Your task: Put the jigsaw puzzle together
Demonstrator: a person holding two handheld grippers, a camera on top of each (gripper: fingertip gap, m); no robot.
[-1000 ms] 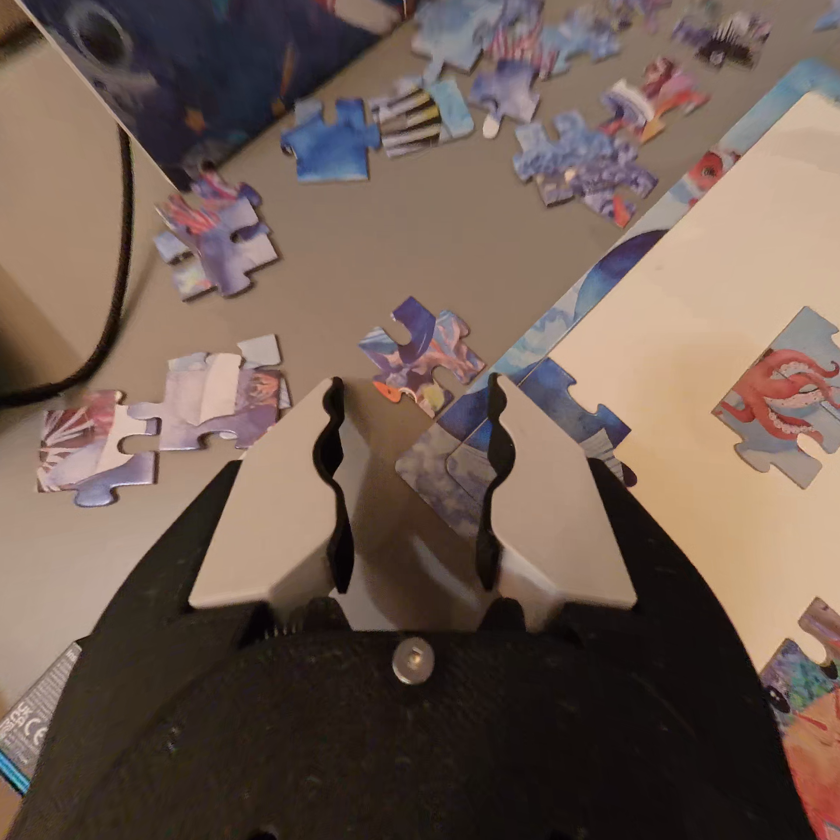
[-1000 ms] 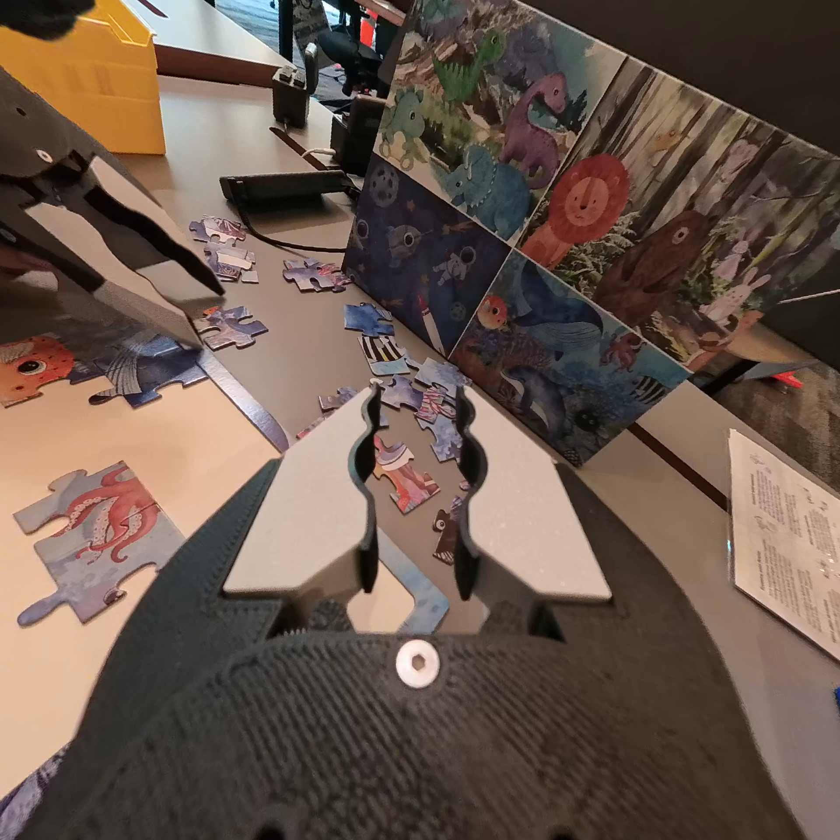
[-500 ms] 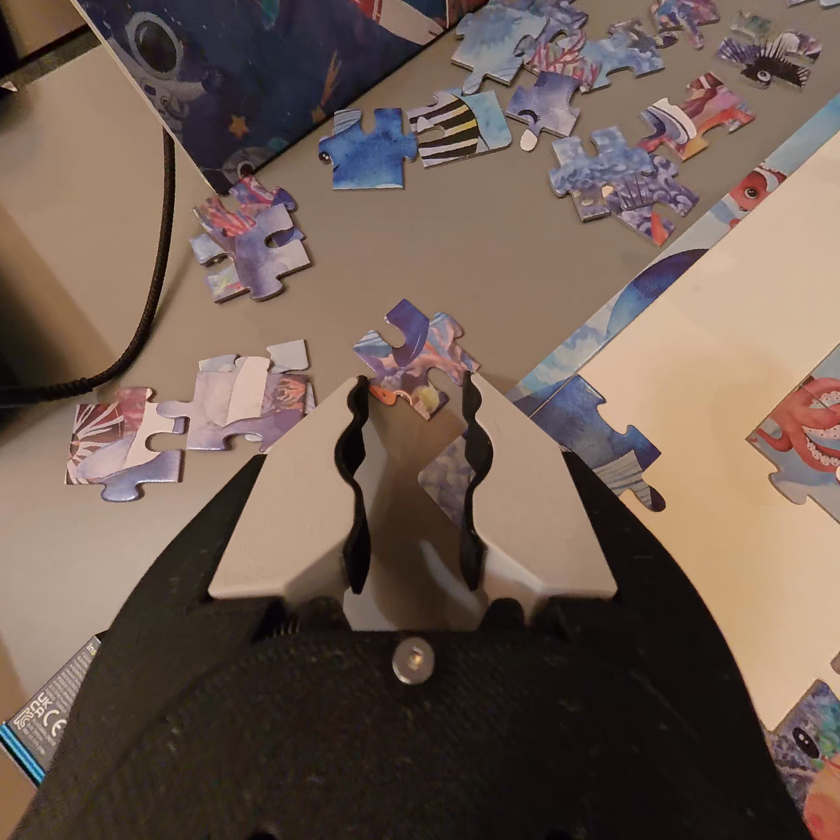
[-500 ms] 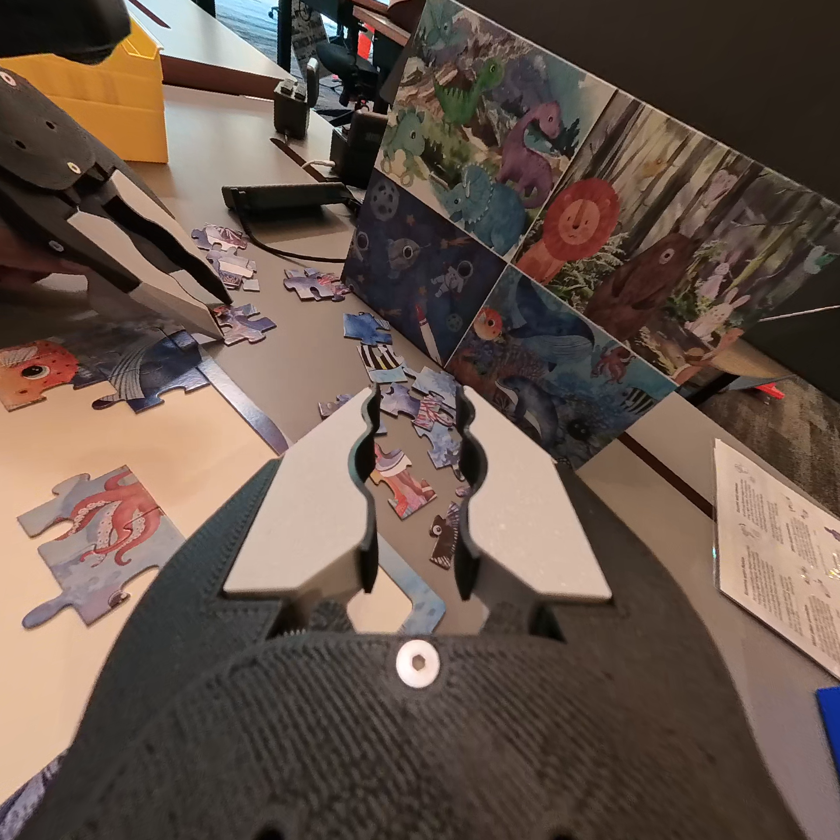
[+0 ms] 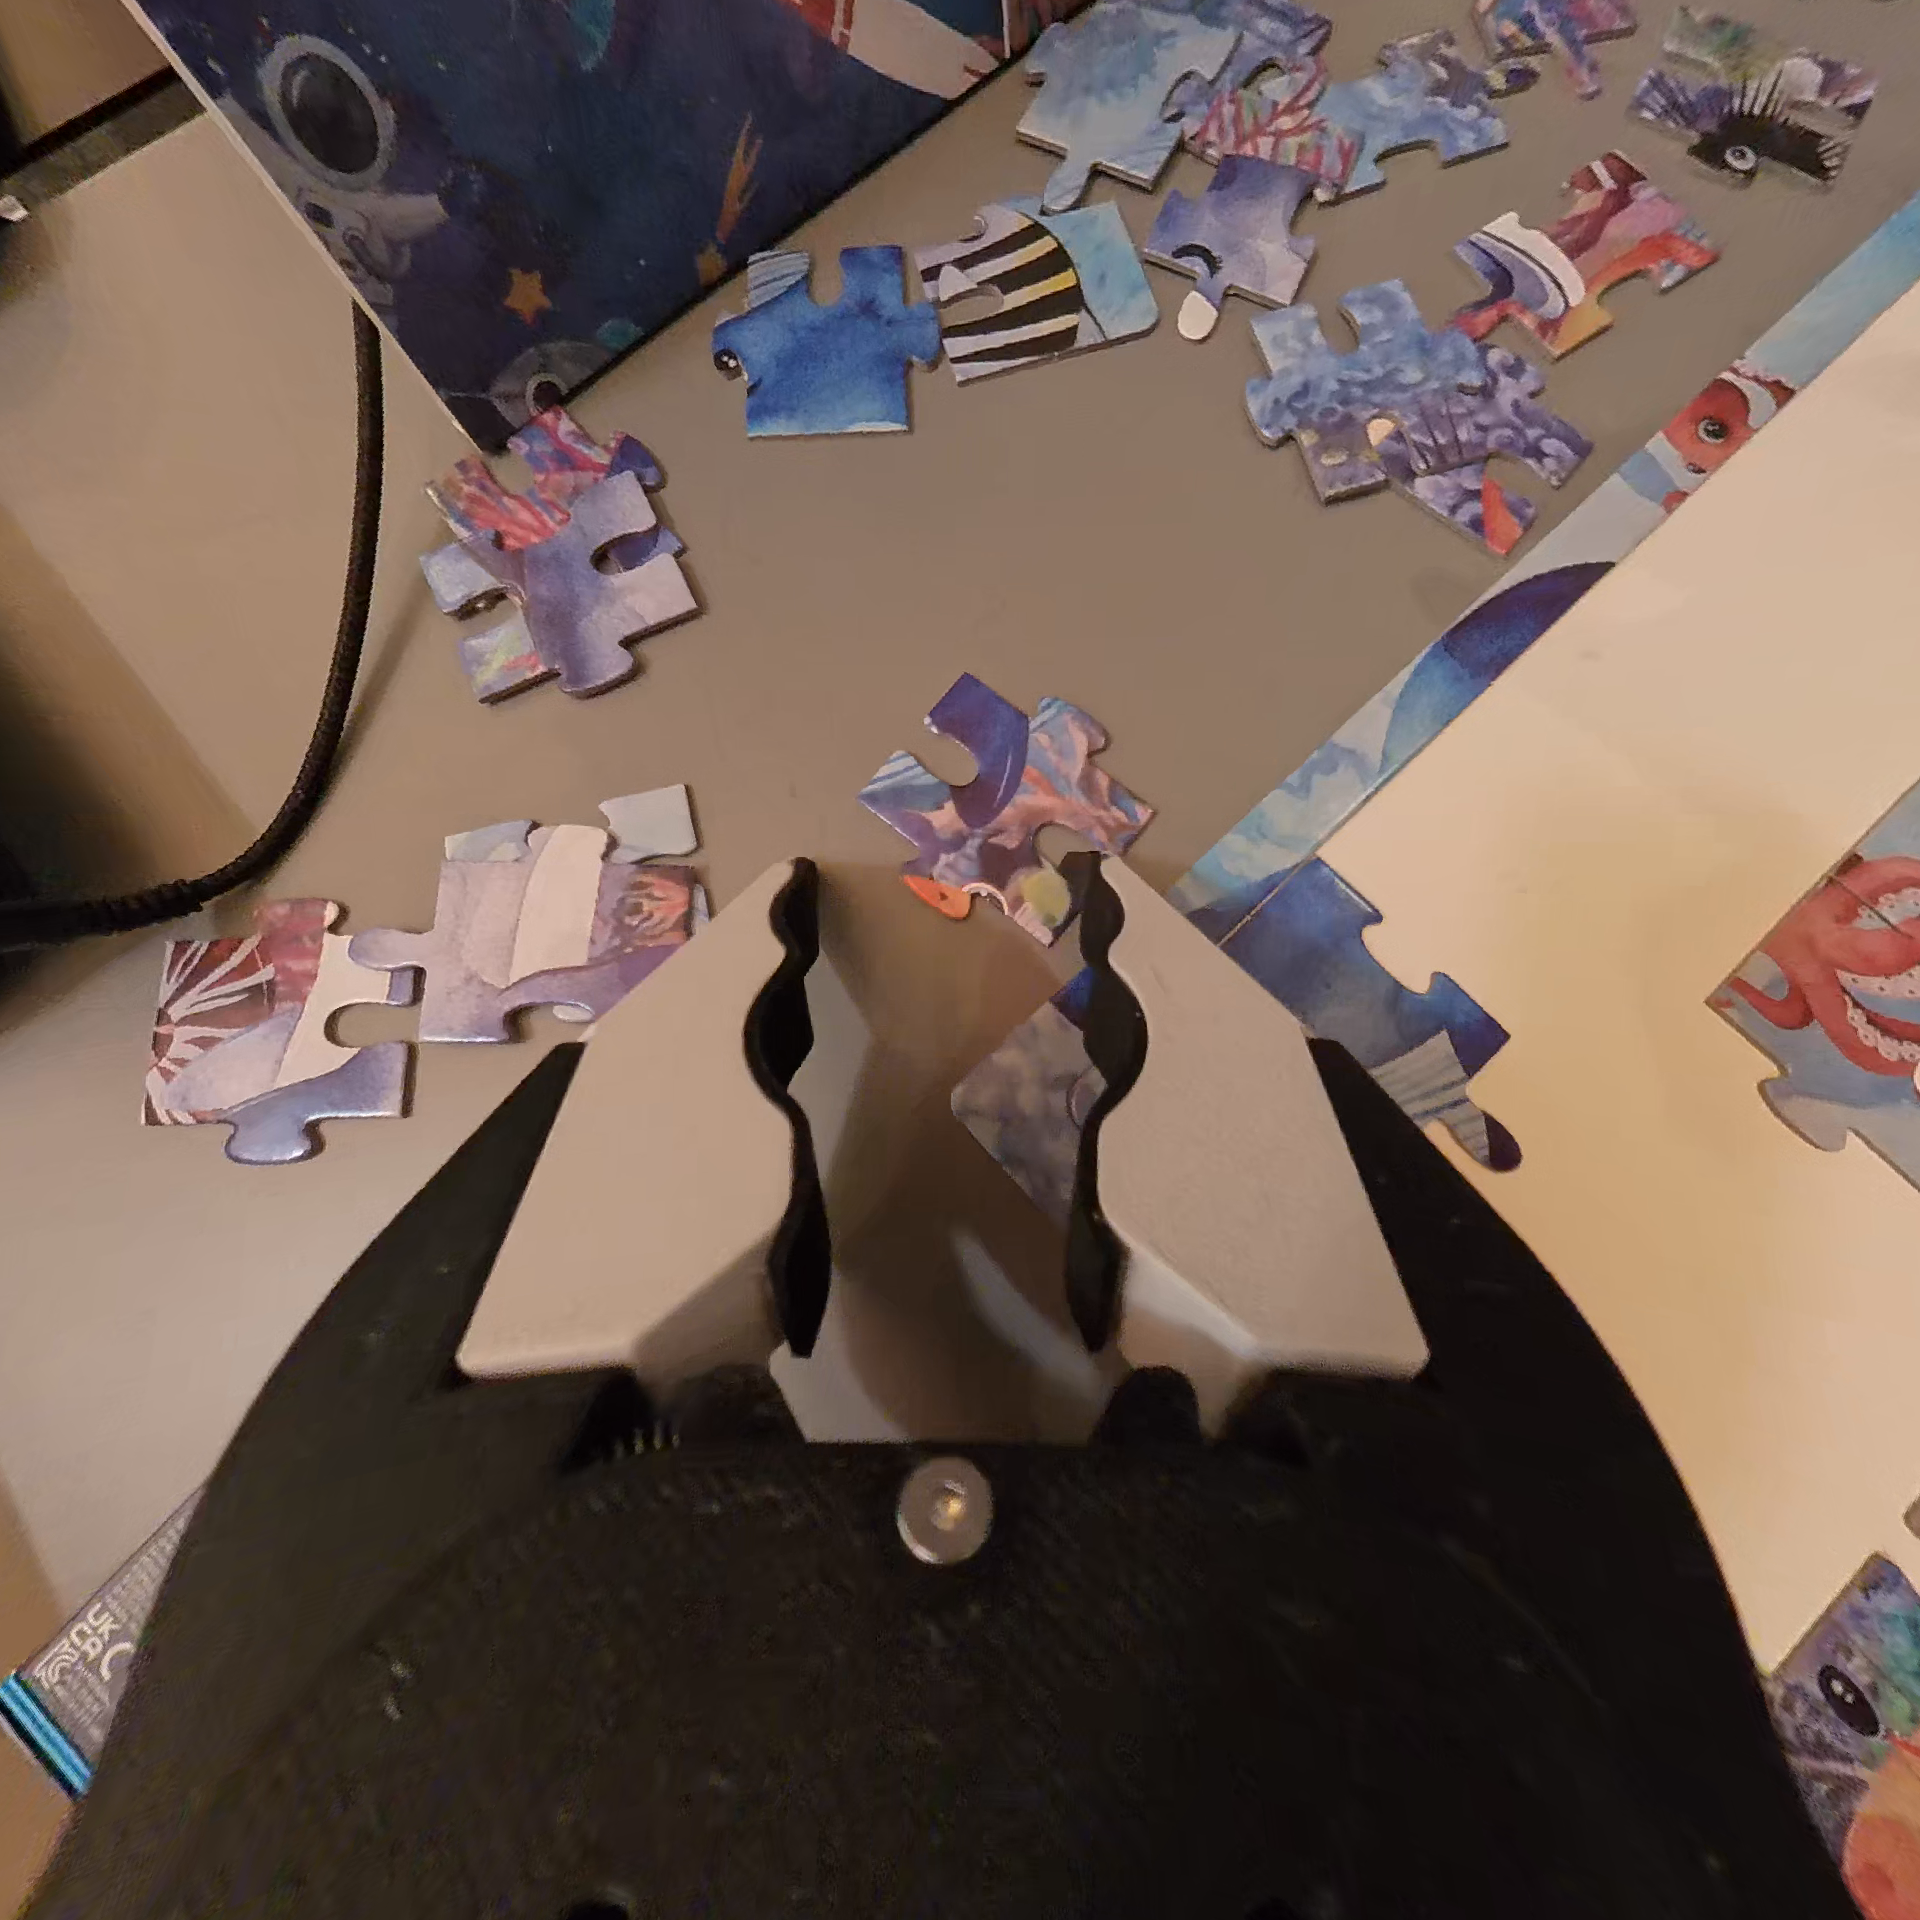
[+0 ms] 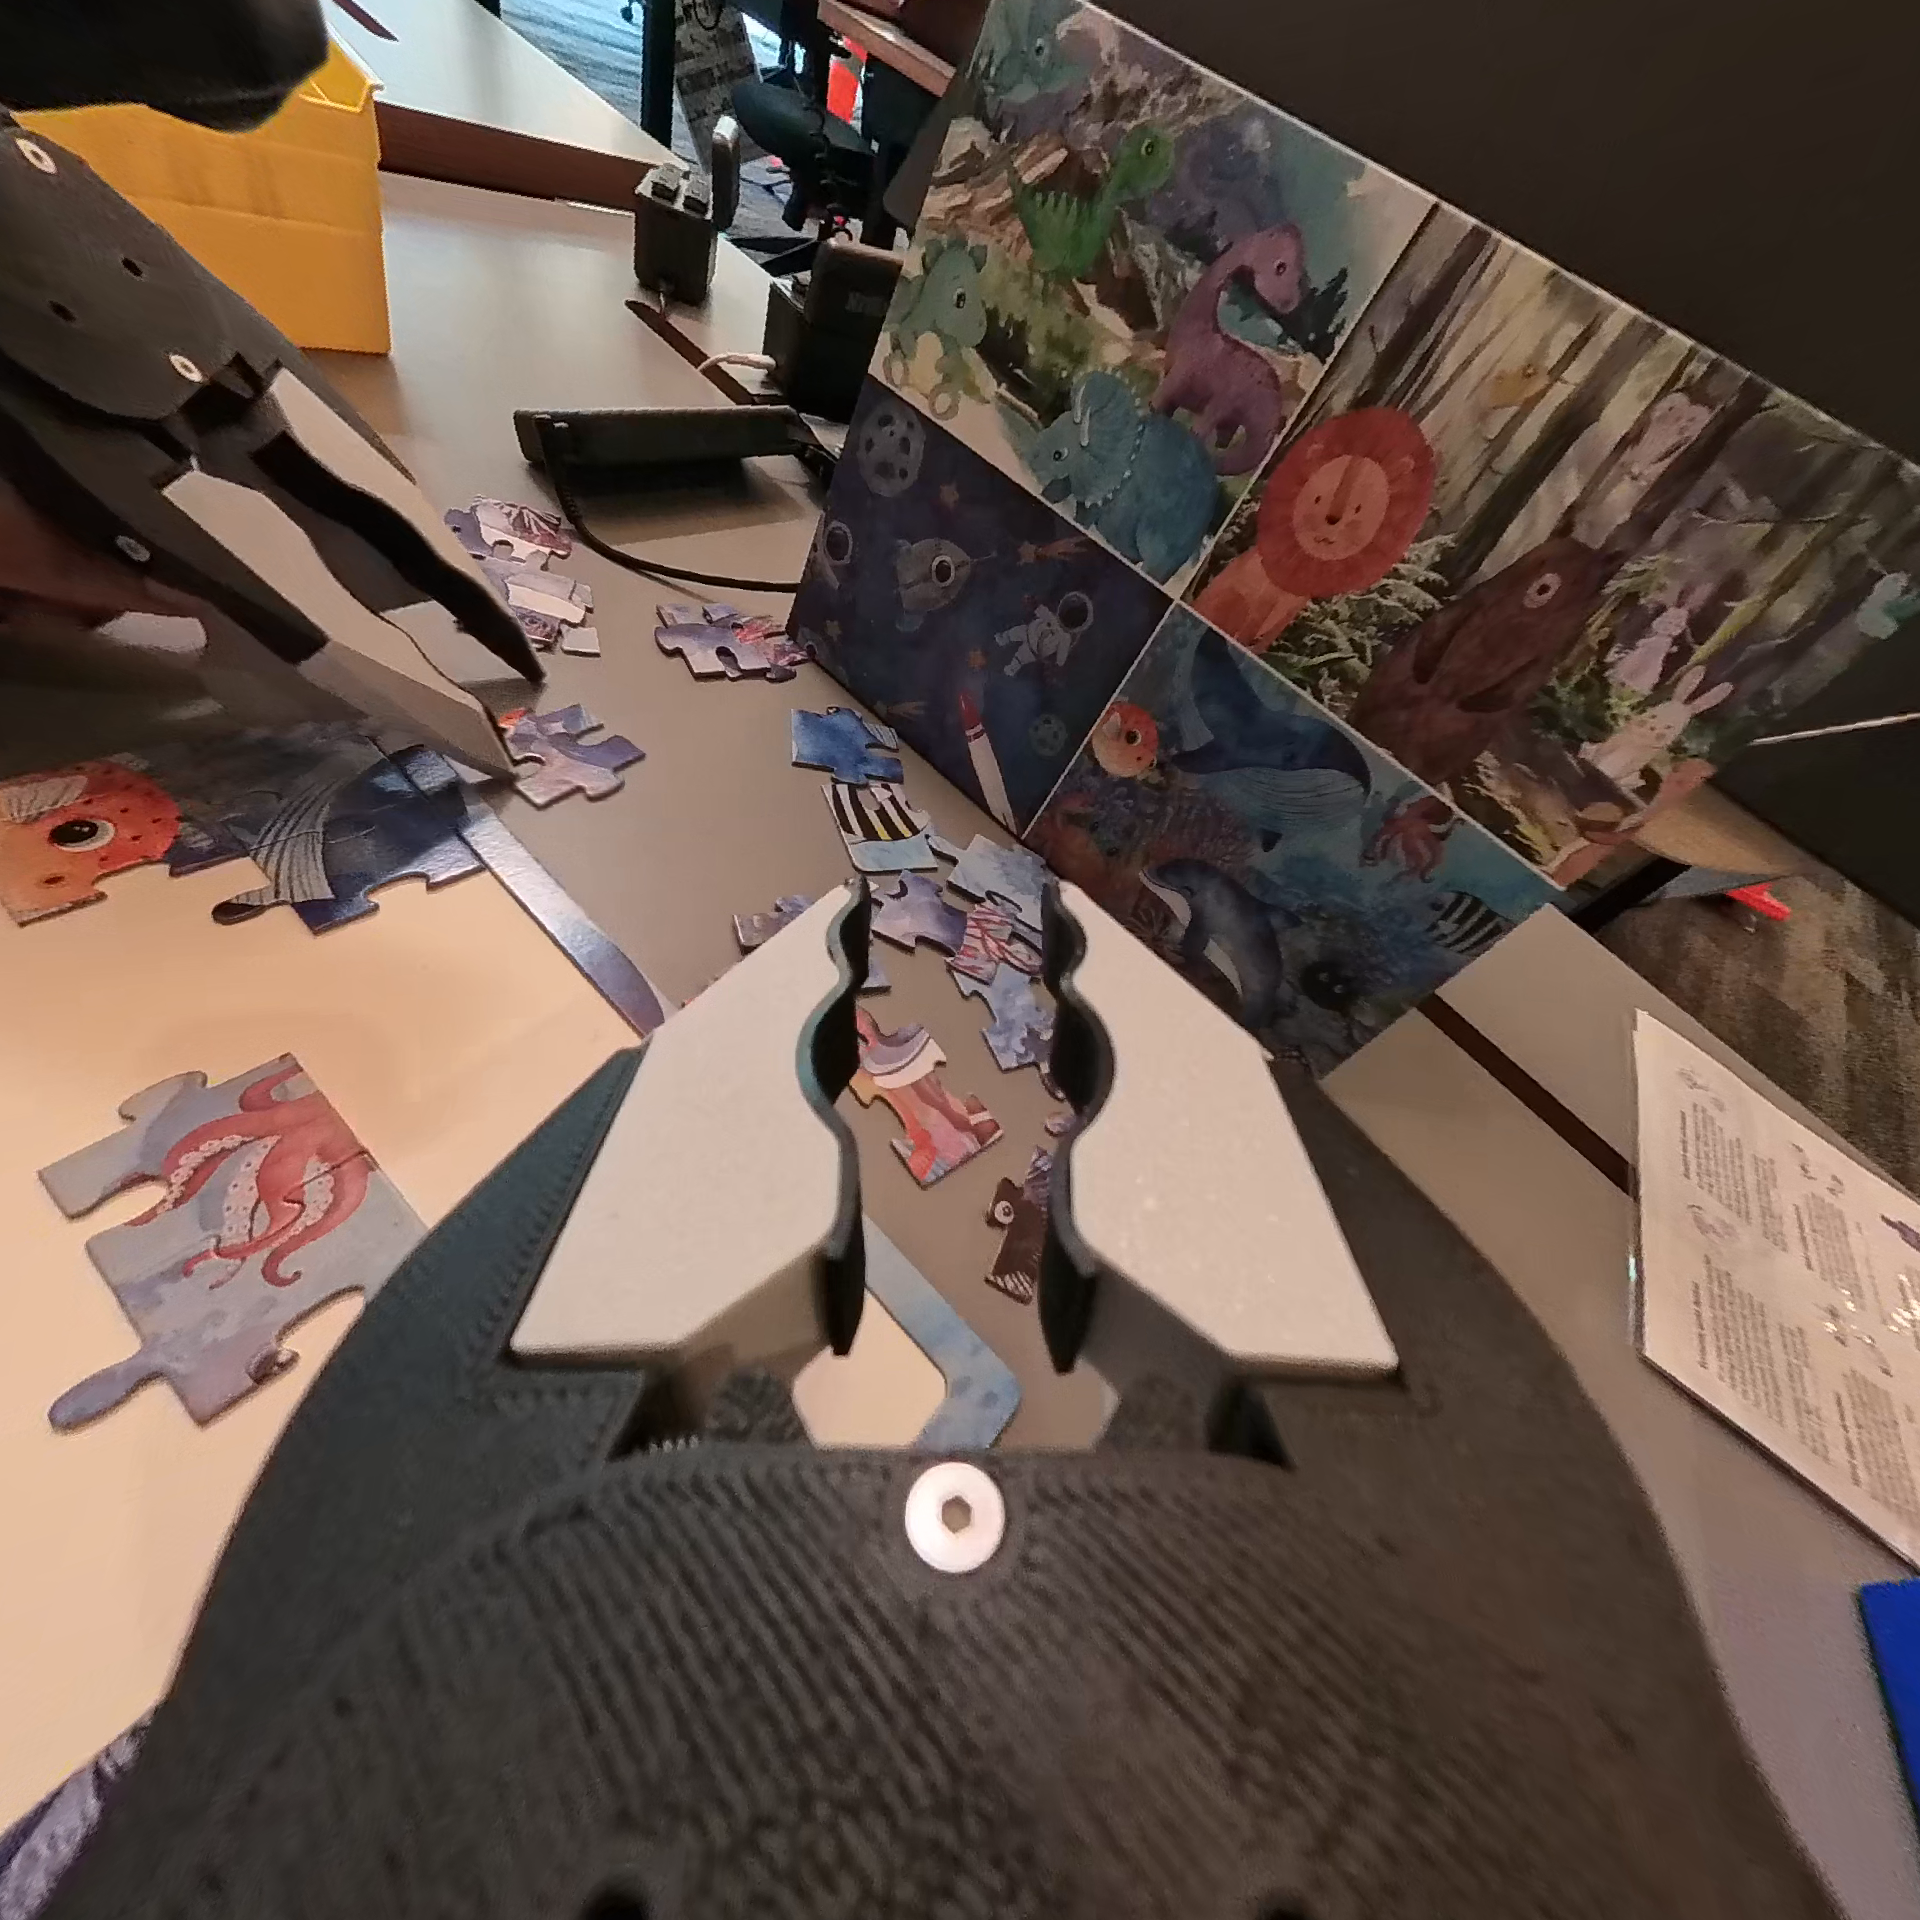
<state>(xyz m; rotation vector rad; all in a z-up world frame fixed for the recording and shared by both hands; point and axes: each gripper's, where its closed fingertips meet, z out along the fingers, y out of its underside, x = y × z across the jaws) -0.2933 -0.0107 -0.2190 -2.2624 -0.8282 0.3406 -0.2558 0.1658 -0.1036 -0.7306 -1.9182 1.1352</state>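
Partly hidden: loose piece [image 5: 1003, 805] | left gripper [image 5: 940, 878] jaws apart

My left camera sits on my left claw [image 5: 943, 878] and looks steeply down, close over the table [image 5: 935, 561]. My right camera, on my right claw [image 6: 951, 904], rides higher and looks flatter across the table toward the propped picture board [image 6: 1299, 540]. Both views share the purple piece [image 5: 997, 800] [image 6: 566, 748], the board's space panel and the puzzle tray's edge [image 5: 1351, 748]
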